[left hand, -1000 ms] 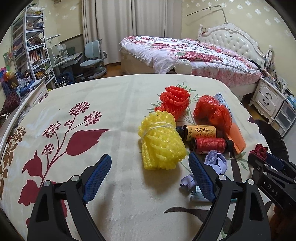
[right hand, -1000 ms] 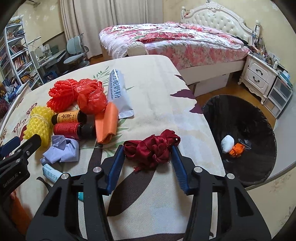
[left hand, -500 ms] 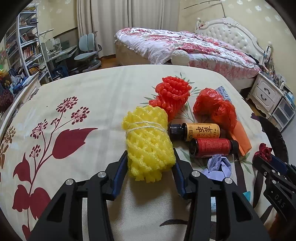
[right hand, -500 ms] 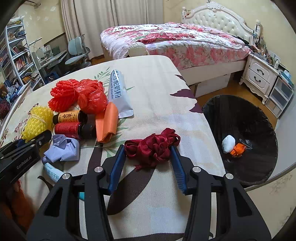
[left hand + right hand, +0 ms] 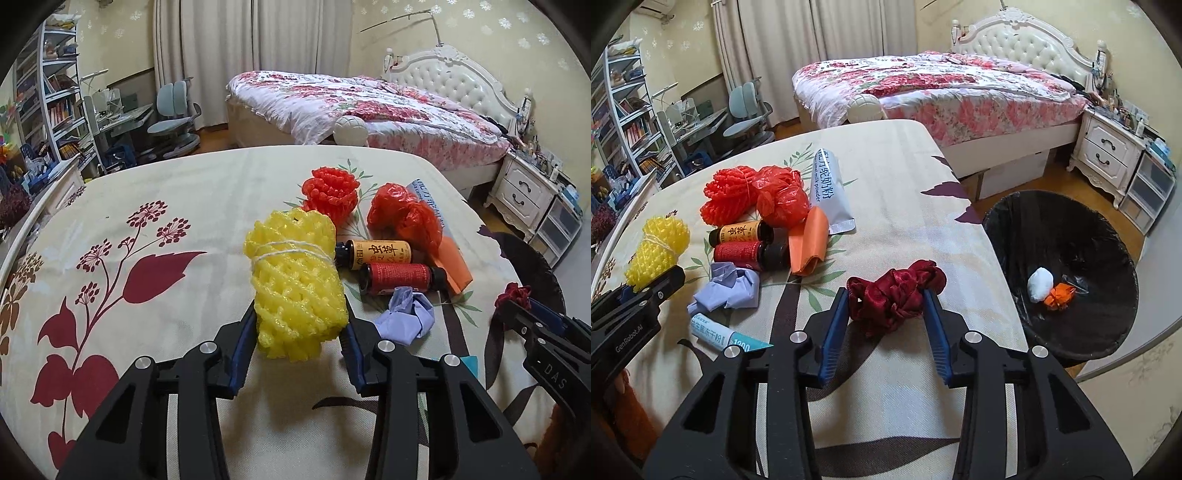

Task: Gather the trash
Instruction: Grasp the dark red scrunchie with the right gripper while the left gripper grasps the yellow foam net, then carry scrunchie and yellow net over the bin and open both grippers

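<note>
The left gripper clasps the yellow foam net (string-tied) mid-worktop; the right gripper pinches the dark red ribbon near the worktop's right edge, beside the black bin.

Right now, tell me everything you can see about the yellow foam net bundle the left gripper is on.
The yellow foam net bundle is a soft, spongy mesh sleeve rolled into a fat wad, tied around its upper part with thin white string. It lies lengthwise on the floral tablecloth, its near end squeezed between the blue pads of the left gripper. Its right side sits against the cap of the brown bottle with the yellow label.
</note>
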### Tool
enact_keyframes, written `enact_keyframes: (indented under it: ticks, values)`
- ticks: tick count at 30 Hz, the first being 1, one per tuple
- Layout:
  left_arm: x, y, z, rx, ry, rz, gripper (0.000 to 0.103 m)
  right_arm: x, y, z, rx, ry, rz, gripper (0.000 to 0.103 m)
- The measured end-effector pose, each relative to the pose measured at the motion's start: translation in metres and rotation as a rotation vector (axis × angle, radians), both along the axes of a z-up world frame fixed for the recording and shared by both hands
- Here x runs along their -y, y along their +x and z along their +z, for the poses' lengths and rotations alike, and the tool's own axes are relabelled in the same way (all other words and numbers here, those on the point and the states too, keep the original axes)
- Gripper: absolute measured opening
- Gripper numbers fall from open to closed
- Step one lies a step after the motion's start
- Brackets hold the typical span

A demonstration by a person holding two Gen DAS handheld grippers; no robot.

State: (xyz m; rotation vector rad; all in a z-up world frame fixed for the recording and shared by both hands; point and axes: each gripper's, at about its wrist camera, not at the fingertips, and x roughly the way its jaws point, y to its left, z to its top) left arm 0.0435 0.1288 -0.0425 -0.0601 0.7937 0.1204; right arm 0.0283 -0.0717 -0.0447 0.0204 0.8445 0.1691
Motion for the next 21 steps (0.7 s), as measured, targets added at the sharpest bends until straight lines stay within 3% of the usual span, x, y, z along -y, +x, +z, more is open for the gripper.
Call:
enact_keyframes:
  ticks: [12, 21]
  values:
    - [0.024, -0.004, 0.016, 0.051, -0.003, -0.054, 0.042, 0.023, -0.009, 0.015, 0.037, 0.014, -0.031, 0.035]
    - [0.067, 0.01, 0.023, 0.075, -0.006, -0.145, 0.042, 0.057, -0.008, 0.029, 0.08, -0.014, -0.099, 0.035]
